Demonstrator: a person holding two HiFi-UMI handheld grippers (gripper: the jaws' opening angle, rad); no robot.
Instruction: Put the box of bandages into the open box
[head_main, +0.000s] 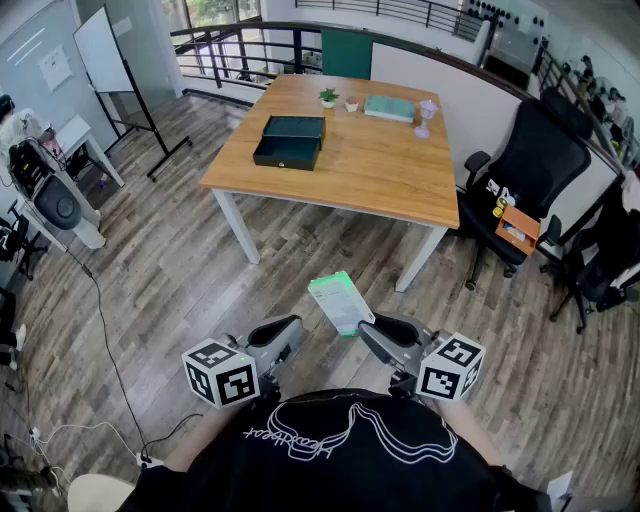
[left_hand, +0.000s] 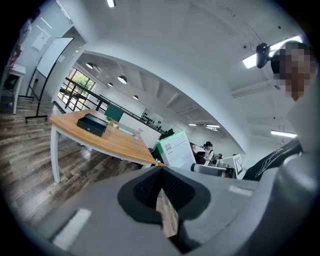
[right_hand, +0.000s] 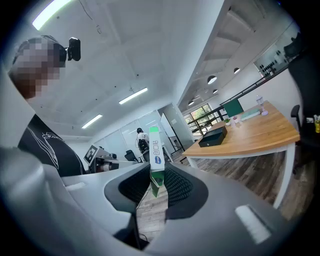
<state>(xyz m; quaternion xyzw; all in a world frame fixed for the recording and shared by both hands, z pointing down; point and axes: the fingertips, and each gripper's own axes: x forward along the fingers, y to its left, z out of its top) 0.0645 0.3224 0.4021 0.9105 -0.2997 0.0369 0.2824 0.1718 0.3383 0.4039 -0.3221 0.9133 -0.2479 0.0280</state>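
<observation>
head view: a person stands on the wood floor well apart from the table (head_main: 370, 170), a gripper in each hand. the right gripper (head_main: 366, 329) pinches the box of bandages (head_main: 340, 302) by its lower end, so the white-and-green carton sticks up tilted between the two tools. the left gripper (head_main: 294, 327) hangs just beside it and carries nothing. the open box (head_main: 290, 141), black, sits on the table's near-left part. a small plant (head_main: 328, 97), a teal book (head_main: 389, 107) and a cup (head_main: 427, 113) stand along the far edge, and an office chair (head_main: 530, 165) is at the right side.

left gripper view: the jaws are pressed together with nothing between them; only a sliver of floor shows through the slit below. the carton appears beyond them, with the table and the black box further off to the left.

right gripper view: the jaws are clamped on the carton, seen edge-on, with its green end sticking out above the pads. the table lies ahead to the right.

the step in hand looks like the carry. done well, it calls for a firm grip, a walk to the table's near-left corner, and lowering the carton flat inside the black walls before letting go, well clear of the things along the far edge.

whether the black box already holds anything cannot be told from here. the print on the carton is too small to read. the person's body cuts off the rear of both tools in the head view.
</observation>
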